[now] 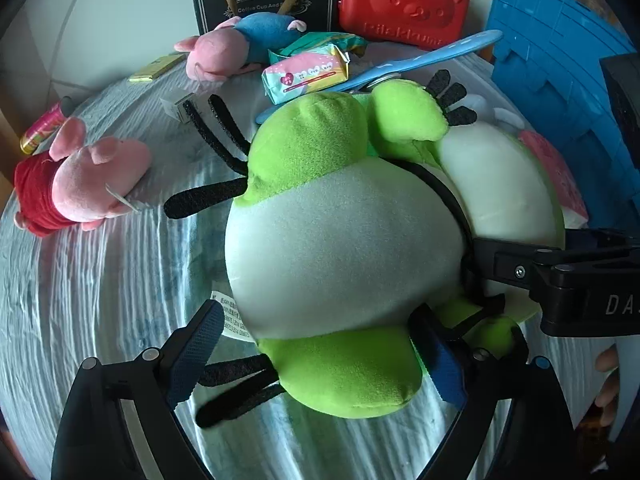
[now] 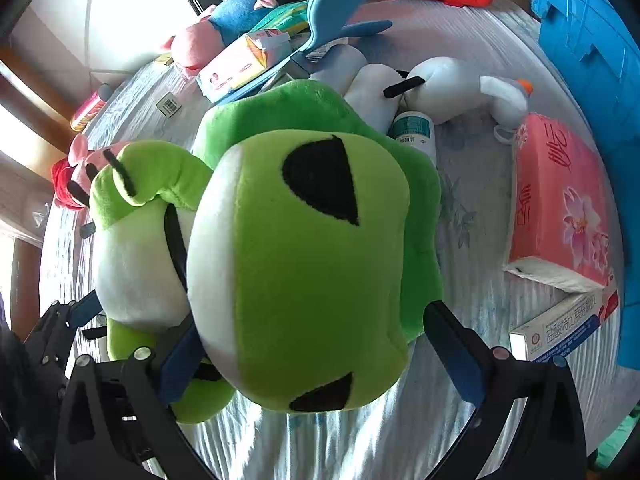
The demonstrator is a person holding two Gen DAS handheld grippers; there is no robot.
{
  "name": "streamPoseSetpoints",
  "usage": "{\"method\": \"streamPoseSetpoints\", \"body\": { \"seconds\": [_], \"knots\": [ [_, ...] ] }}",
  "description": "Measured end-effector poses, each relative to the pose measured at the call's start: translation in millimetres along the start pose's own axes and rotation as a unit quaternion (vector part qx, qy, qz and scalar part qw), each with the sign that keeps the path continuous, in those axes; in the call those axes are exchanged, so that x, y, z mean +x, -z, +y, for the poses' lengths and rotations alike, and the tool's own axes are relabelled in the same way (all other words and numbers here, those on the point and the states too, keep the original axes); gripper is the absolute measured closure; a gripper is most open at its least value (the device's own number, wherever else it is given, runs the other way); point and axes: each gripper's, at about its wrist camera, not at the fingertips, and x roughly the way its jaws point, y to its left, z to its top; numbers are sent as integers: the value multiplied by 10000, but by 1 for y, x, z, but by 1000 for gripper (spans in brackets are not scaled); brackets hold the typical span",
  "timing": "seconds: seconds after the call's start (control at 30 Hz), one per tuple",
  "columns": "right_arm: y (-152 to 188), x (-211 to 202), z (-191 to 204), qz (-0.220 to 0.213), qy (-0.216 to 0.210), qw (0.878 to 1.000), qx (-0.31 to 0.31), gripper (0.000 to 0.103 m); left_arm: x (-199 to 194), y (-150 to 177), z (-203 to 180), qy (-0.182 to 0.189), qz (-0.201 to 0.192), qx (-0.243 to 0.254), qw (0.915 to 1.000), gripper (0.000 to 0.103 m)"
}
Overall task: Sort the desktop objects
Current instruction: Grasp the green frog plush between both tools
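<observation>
A big green and white frog plush lies on the cloth-covered table and fills both views; its green head faces the right wrist camera. My left gripper is open, its fingers on either side of the frog's lower body and leg. My right gripper is open around the frog's head, and it also shows at the right in the left wrist view. Neither gripper is closed on the plush.
Two pink pig plushes, tissue packs, a blue spoon, a red bear box, a black card, a blue crate. A white plush, a pink tissue pack, a bottle, a box.
</observation>
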Motion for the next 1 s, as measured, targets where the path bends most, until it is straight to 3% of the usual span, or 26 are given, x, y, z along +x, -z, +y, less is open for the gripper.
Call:
{"method": "streamPoseSetpoints", "body": {
  "seconds": [0.4,0.47,0.57,1.0],
  "knots": [
    [2,7,-2,-106,-328,9994,-58,0,-11,4,-12,-206,-236,47,9995,38],
    [5,-2,3,-207,-331,9989,-245,15,-16,4,-15,-280,-281,33,9992,40],
    [6,-15,7,-349,-311,9979,-437,20,-28,3,-19,-341,-438,-21,9985,42],
    [2,-80,19,-1047,-582,9833,-1372,29,-94,-1,-35,-856,-1251,-469,9873,45]
  ]
}}
